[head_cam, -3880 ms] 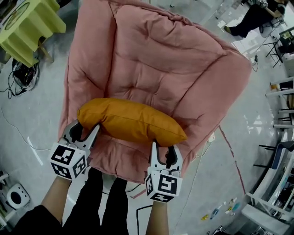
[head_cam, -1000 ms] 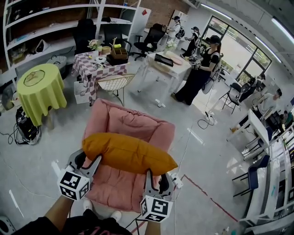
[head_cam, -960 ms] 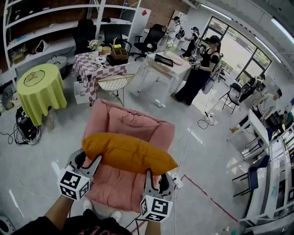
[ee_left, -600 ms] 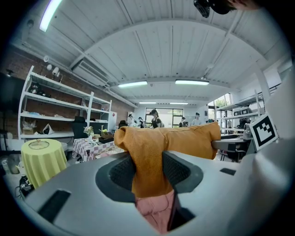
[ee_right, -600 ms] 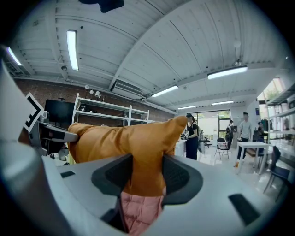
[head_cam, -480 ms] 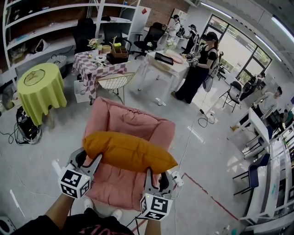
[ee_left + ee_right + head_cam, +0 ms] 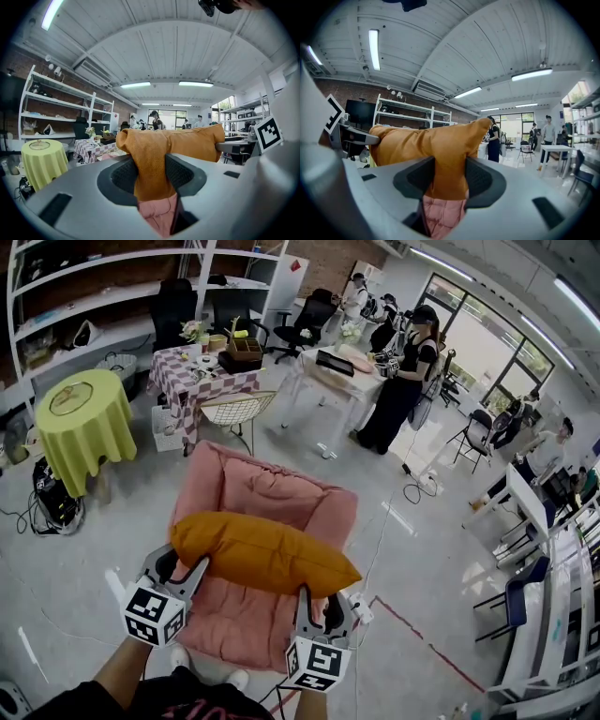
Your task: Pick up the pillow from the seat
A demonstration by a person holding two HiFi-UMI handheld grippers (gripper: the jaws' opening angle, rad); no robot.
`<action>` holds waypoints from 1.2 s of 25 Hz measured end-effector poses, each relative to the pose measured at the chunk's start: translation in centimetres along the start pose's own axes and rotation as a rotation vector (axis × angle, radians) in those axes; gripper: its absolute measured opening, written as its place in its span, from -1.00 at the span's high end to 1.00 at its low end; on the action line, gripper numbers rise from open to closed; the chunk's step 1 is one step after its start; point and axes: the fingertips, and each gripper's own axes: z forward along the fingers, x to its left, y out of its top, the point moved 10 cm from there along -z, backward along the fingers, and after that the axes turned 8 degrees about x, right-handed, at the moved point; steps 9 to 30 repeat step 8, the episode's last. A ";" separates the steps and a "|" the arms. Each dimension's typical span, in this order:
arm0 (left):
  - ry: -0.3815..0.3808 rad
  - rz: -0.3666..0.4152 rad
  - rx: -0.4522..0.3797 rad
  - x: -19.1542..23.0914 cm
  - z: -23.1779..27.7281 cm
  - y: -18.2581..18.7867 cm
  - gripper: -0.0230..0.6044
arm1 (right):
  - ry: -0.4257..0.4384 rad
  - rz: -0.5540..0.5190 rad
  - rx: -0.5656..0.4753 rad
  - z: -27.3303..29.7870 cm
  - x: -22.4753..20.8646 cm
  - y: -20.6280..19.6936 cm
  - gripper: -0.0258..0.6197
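Though head view hides it, left hand-held gripper [image 7: 151,177], right hand-held gripper [image 7: 446,180] each pinch pillow [image 7: 262,554]

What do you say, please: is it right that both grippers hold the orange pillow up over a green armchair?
Not quite: the armchair is pink, not green, as the head view shows. The left gripper and the right gripper do both hold the orange pillow up over it.

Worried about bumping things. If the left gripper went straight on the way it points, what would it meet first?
The orange fabric pillow, clamped between the fingers of the left gripper. Beyond it, the line seems to pass above the pink padded chair, though depth is unclear.
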 end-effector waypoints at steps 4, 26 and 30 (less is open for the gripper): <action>0.002 -0.003 -0.002 0.2 0.0 0.0 0.35 | 0.001 -0.001 -0.003 0.2 0.1 0.0 0.25; 0.005 -0.003 -0.005 0.4 0.1 0.1 0.35 | 0.001 -0.001 -0.006 0.4 0.2 0.2 0.25; 0.005 -0.003 -0.005 0.4 0.1 0.1 0.35 | 0.001 -0.001 -0.006 0.4 0.2 0.2 0.25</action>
